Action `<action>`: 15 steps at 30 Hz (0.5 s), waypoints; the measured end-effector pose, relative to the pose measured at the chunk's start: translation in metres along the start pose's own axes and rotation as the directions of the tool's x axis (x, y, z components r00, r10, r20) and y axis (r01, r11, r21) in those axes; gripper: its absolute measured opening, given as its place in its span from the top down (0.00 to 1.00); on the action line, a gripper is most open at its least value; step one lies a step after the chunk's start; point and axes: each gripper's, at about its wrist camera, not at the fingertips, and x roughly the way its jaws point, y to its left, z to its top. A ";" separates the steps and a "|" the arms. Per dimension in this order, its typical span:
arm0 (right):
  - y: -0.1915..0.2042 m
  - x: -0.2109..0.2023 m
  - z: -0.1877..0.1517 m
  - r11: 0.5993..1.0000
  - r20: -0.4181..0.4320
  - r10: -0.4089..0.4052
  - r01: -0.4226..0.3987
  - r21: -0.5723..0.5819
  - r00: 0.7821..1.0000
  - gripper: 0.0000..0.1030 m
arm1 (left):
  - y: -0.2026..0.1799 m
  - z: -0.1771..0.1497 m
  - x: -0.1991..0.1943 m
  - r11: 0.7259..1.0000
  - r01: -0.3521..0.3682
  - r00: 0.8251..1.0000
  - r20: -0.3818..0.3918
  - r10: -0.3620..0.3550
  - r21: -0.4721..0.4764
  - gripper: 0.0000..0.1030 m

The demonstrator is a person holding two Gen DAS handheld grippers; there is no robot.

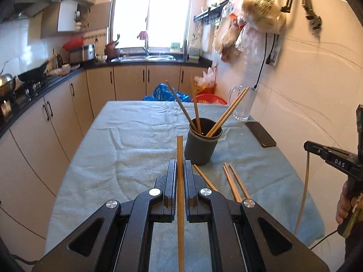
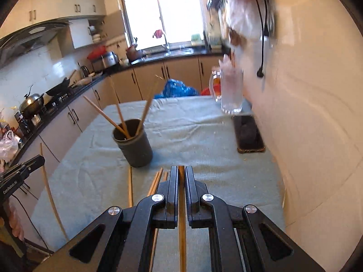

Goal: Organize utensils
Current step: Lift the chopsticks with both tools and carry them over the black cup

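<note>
Both hand-held grippers, left (image 1: 180, 167) and right (image 2: 181, 172), pinch a chopstick (image 1: 180, 204) each (cup (image 1: 202, 145) mid-frame).

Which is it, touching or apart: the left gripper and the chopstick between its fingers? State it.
Touching. The left wrist view shows the left gripper shut on the chopstick, both fingers pressed against its sides with no gap.

I'm looking down a home kitchen: sink (image 1: 145, 57) under the window (image 1: 150, 11), wok (image 2: 31, 104) on the stove, cabinets (image 1: 129, 80) lining the counter.
</note>
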 end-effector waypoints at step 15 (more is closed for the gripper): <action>0.031 -0.078 -0.007 0.998 0.164 0.047 -0.038 -0.056 0.985 0.94 | -0.016 -0.018 -0.063 0.999 0.026 0.992 0.126 -0.030 0.039 0.95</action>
